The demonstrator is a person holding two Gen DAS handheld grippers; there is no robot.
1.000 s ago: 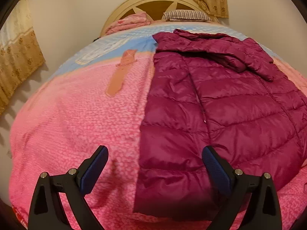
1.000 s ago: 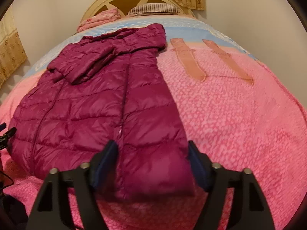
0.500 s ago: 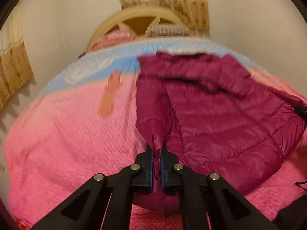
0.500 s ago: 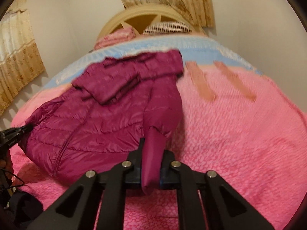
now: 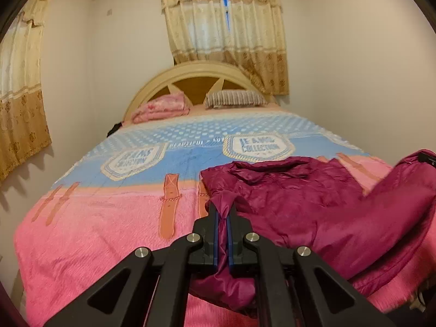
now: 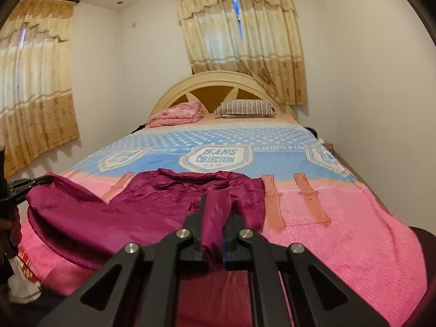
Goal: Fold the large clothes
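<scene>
Around the edges, gold patterned curtains [image 5: 19, 87] are hung on the left wall and more behind the arched cream headboard [image 5: 196, 79]. A folded pink blanket [image 5: 163, 107] and a striped pillow [image 5: 235, 98] are parked at the head of the bed, well apart from the action. Nothing is seen blocking either gripper.

The left gripper [image 5: 223, 218] is closed nearly all the way, with a bunched fold of the maroon jacket [image 5: 313, 204] pinched between its fingers [image 5: 214, 226]. Same deal for the right gripper [image 6: 216, 218]: fingers [image 6: 197, 220] clamped tight on a hem corner, lifted off the bed.

The jacket is shiny, slippery-looking nylon, crumpled and draped across the near half of the bed, its far end resting on the fuzzy pink bedspread [image 5: 95, 226], which is printed with orange strap shapes and a blue "JEANS COLLECTION" band.
</scene>
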